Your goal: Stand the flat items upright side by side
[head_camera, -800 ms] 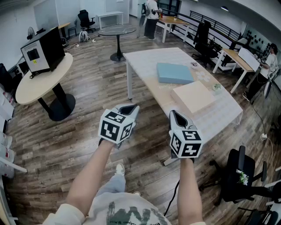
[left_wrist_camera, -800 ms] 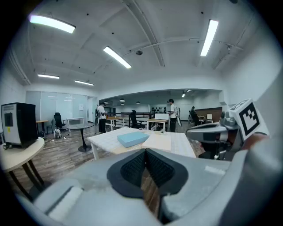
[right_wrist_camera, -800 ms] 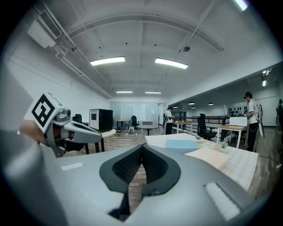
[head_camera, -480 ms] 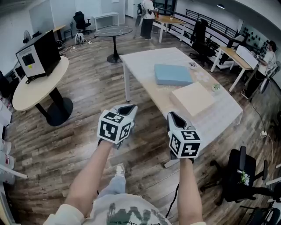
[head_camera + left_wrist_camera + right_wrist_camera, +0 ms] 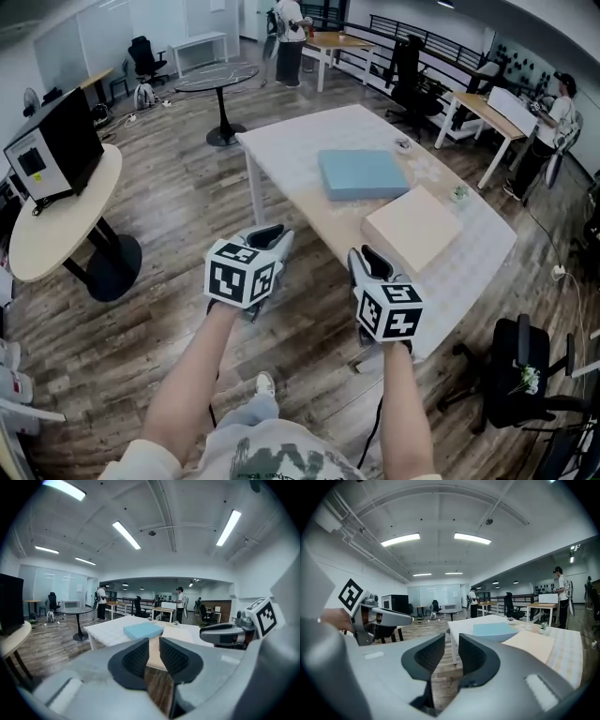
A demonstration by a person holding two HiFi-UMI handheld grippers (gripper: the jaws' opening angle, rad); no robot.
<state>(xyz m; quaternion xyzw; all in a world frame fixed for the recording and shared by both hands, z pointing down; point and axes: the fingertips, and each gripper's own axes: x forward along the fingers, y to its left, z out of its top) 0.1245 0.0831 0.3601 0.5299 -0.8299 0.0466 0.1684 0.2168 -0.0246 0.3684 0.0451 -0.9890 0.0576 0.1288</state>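
Left gripper (image 5: 268, 232): held in the air over the wooden floor (image 5: 169, 309), short of the desk's near long edge; jaws a narrow gap apart, nothing between them; pointed slightly downward toward the desk.
Right gripper (image 5: 367, 257): level with the left one and just beside the desk's near corner; jaws likewise parted by a slim gap, holding nothing, touching nothing.
Arms: both bare forearms reaching forward from the bottom of the head view, one gripper in each hand, well apart from each other.
White desk (image 5: 291, 141): long, set on a diagonal, its near end by the right gripper.
Blue slab (image 5: 363, 173): lying flat around the middle of the desk, not upright.
Beige slab (image 5: 412, 228): lying flat toward the desk's near end, just beside the blue slab, corner to corner; contact between the two not clear.
Small potted plant (image 5: 458, 193): by the desk's far long edge, near the beige slab.
Round table (image 5: 56, 230): at left, well apart from the desk, carrying a black box (image 5: 52, 150) with a white side.
Glass-topped round table (image 5: 216, 77): beyond the desk's far end.
Office chair (image 5: 511, 375): black, on the floor past the desk's near corner.
People: one standing at the back (image 5: 286, 33), another at the right edge (image 5: 553, 122), both far from the desk.
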